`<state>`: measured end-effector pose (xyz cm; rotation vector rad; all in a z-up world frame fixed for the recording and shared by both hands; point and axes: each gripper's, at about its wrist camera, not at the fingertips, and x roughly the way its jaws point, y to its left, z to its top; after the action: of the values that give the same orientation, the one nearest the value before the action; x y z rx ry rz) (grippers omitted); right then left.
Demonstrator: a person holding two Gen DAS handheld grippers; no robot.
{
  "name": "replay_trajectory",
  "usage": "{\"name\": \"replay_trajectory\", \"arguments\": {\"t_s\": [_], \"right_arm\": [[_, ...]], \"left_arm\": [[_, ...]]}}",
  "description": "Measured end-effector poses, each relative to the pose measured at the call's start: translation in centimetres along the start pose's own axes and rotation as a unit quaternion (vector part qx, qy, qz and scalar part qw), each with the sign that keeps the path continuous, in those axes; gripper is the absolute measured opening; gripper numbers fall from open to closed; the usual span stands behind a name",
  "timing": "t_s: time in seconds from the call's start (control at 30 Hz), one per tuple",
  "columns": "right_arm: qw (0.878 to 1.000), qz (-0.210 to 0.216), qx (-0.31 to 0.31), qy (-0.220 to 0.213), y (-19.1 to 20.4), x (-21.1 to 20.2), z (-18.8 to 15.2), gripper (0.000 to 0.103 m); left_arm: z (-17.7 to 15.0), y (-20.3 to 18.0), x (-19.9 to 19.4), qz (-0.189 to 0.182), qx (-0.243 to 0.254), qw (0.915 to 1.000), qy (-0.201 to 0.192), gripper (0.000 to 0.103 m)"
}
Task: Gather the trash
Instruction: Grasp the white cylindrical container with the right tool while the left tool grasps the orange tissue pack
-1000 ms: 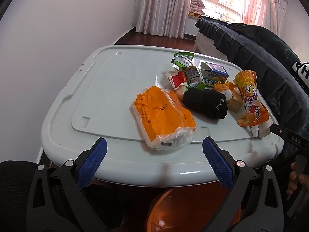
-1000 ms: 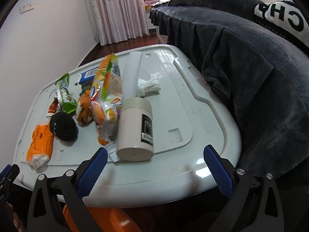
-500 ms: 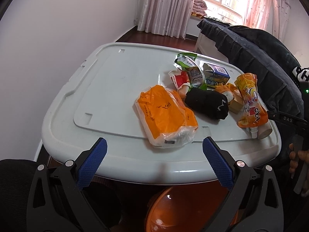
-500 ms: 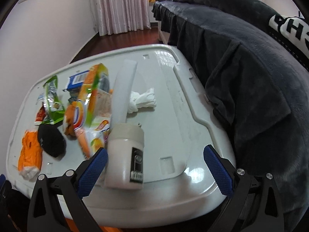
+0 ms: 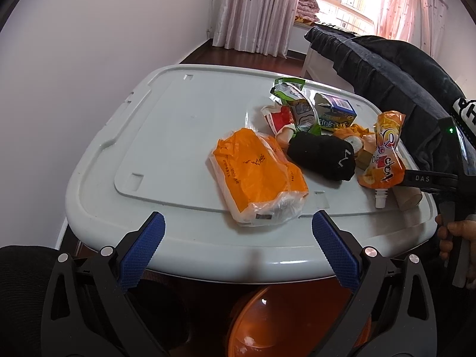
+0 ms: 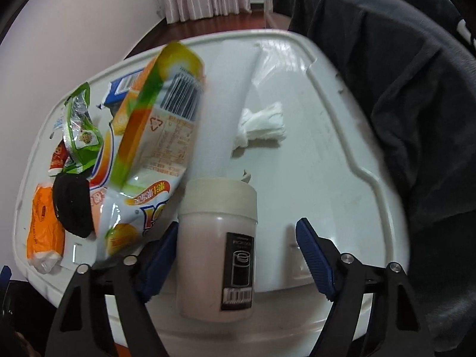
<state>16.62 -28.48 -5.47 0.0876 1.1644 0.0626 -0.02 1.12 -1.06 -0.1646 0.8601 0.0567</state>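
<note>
Right wrist view had the right gripper point(image 6: 235, 255) down over a white plastic jar point(image 6: 218, 264) lying at the near edge of the grey counter point(image 6: 312, 148), fingers closing with the jar between them; the left pad looked about on it, the right pad was clearly still off, so no grip yet. An orange juice pouch point(image 6: 148, 160) leaned right against the jar's left side, with a long white tube point(image 6: 220, 113) behind its lid and a crumpled tissue point(image 6: 261, 126) farther back. My worry: the left finger could pinch the pouch along with the jar, or the round jar could roll off the near edge if squeezed off-center. From the left wrist view, the left gripper point(image 5: 236, 254) hung wide open and empty off the near edge, above an orange bin point(image 5: 285, 321), with the orange tissue pack point(image 5: 255, 175) and black sock point(image 5: 322, 156) untouched on the counter.
</note>
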Motion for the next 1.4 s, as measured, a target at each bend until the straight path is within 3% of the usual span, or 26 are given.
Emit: {"name": "replay_trajectory", "arguments": {"t_s": [0.17,0.27,0.37,0.4,0.47,0.53,0.73,0.93,1.13,1.4], "right_arm": [[1.000,0.001,0.000,0.008,0.1,0.7,0.2,0.083],[0.998,-0.046,-0.053,0.004,1.9,1.2,-0.3,0.083],[0.998,-0.035,-0.054,-0.006,2.0,1.0,-0.4,0.073],[0.998,-0.032,-0.056,-0.009,2.1,0.9,-0.4,0.064],[0.998,-0.032,-0.057,-0.008,2.1,0.8,-0.2,0.058],[0.998,-0.029,-0.058,-0.014,2.2,0.6,-0.1,0.046],[0.998,-0.008,-0.044,-0.035,1.7,-1.0,-0.7,0.046],[0.990,0.027,-0.012,-0.141,-0.9,-8.4,-4.6,0.046],[0.986,0.038,-0.025,-0.160,-0.5,-9.3,-5.6,0.046],[0.983,0.047,-0.051,-0.172,0.6,-9.4,-5.7,0.046]], "left_arm": [[0.0,0.3,0.2,-0.001,-0.004,1.0000,0.004,0.097],[-0.1,0.3,0.2,0.001,-0.004,1.0000,0.004,0.097],[-0.1,0.2,0.3,0.002,-0.002,1.0000,0.006,0.097],[-0.1,0.2,0.4,0.004,0.000,1.0000,0.007,0.097],[-0.1,0.1,0.5,0.008,0.003,0.9999,0.008,0.097],[-0.2,0.1,0.5,0.010,0.004,0.9999,0.009,0.097],[-0.4,0.2,0.8,0.018,0.007,0.9998,0.011,0.097],[-0.4,0.0,0.6,0.017,0.009,0.9998,0.010,0.097],[1.4,-2.9,2.3,0.015,0.024,0.9993,0.022,0.097],[3.0,-6.1,6.5,0.072,0.071,0.9945,0.029,0.097]]}}
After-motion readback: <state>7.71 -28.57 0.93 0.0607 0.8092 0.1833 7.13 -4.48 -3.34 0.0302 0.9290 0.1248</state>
